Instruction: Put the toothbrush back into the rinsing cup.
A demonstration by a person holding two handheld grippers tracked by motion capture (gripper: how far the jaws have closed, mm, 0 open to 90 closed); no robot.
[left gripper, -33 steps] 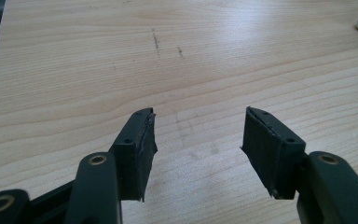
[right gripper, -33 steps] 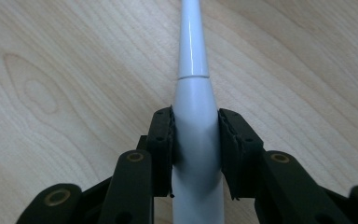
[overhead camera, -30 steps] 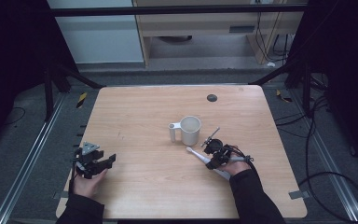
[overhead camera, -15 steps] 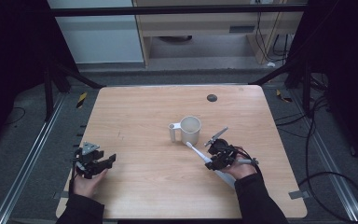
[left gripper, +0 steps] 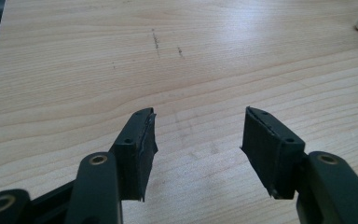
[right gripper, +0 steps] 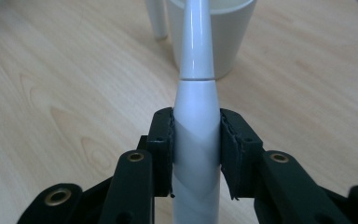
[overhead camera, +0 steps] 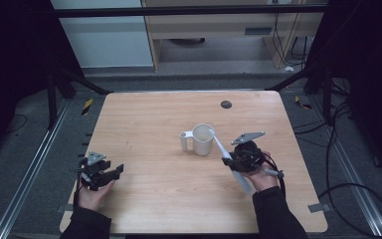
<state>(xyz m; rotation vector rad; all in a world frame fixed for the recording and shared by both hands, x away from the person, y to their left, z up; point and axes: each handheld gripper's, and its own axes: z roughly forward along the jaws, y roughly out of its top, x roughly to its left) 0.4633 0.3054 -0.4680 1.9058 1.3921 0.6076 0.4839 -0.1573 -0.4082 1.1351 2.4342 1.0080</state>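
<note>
While clamped in the right tool (right gripper: 196, 149), smooth tapered white toothbrush (right gripper: 195, 88) toward glossy cylindrical mug (overhead camera: 202, 139).

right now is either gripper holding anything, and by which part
The right gripper is shut on a white electric toothbrush, clamped on its thick handle just below the joint with the neck. The left gripper is open, holding nothing.

Directly ahead of the right gripper (overhead camera: 235, 160) stands a white plastic handled mug (overhead camera: 201, 139), blocking that path. Ahead of the left gripper (overhead camera: 110, 172), bare light wooden tabletop (overhead camera: 149, 114) lies open.
</note>
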